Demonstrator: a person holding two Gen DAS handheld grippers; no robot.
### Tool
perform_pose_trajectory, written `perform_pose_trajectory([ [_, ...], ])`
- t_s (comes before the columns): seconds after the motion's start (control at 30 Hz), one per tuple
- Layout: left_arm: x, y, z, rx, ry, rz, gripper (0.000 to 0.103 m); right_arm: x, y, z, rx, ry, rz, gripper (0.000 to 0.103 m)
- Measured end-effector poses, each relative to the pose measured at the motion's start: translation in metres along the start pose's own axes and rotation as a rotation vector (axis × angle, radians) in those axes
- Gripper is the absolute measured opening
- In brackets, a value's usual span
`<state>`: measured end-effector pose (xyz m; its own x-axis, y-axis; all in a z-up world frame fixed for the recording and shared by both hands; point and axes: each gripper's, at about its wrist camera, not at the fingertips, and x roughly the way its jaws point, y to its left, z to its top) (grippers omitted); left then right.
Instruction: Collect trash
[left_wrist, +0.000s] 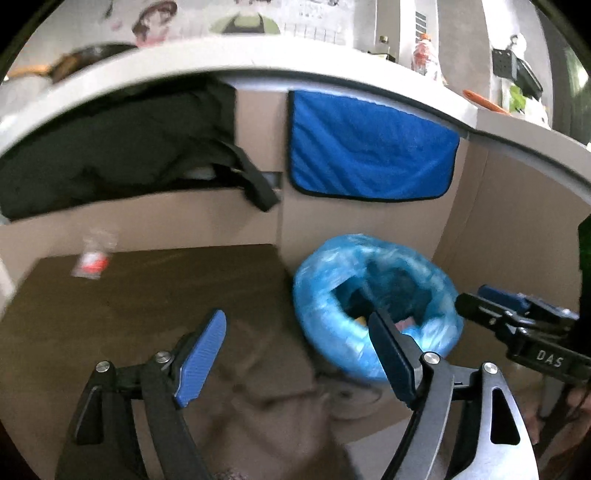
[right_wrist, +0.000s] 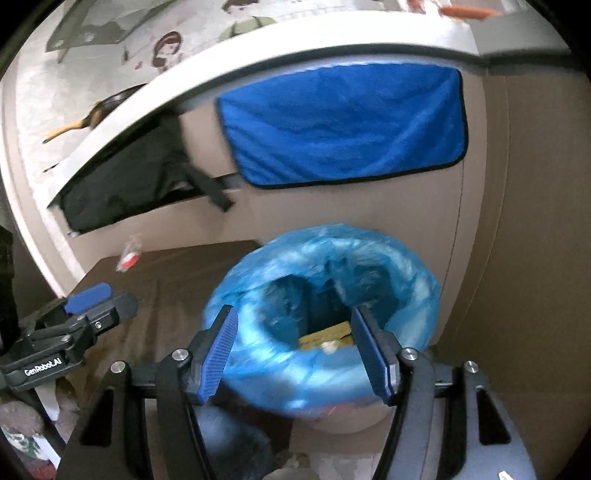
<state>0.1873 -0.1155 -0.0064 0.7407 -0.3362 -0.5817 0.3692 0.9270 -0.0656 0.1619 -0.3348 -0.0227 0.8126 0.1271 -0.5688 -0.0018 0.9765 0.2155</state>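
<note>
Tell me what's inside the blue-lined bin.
Inside the bin liner, something flat and yellow with a small pale scrap on it lies at the bottom. The liner's folds hide anything else.

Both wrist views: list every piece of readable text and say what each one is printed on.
"DAS" - white letters on the black body of the right gripper, seen in the left wrist view.
"GenRobot.AI" - white letters on the black body of the left gripper, seen in the right wrist view.
Small wrapper with a red patch on the dark mat: any print is too blurred to read.
Wall stickers: cartoon figures only, no legible words.
</note>
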Motion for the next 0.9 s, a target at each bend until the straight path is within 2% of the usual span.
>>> perform_pose_trajectory([
  [0.1,-0.038,0.003,-0.016,0.028,-0.015,0.059,0.08,-0.026,0.026,-0.015,-0.039,-0.014,-0.003,0.067],
  [0.17,-0.064,0.004,-0.028,0.042,-0.032,0.126,0.08,-0.042,0.04,-0.024,-0.058,-0.026,0.001,0.071],
  [0.3,-0.106,0.006,-0.045,0.032,-0.063,0.241,0.08,-0.077,0.072,-0.05,-0.076,-0.056,0.002,0.071],
  [0.63,-0.171,0.013,-0.078,0.012,-0.105,0.258,0.08,-0.117,0.107,-0.095,-0.031,-0.079,0.005,0.071],
  [0.9,-0.196,0.022,-0.089,-0.032,-0.133,0.276,0.08,-0.142,0.132,-0.101,-0.084,-0.142,-0.016,0.071],
])
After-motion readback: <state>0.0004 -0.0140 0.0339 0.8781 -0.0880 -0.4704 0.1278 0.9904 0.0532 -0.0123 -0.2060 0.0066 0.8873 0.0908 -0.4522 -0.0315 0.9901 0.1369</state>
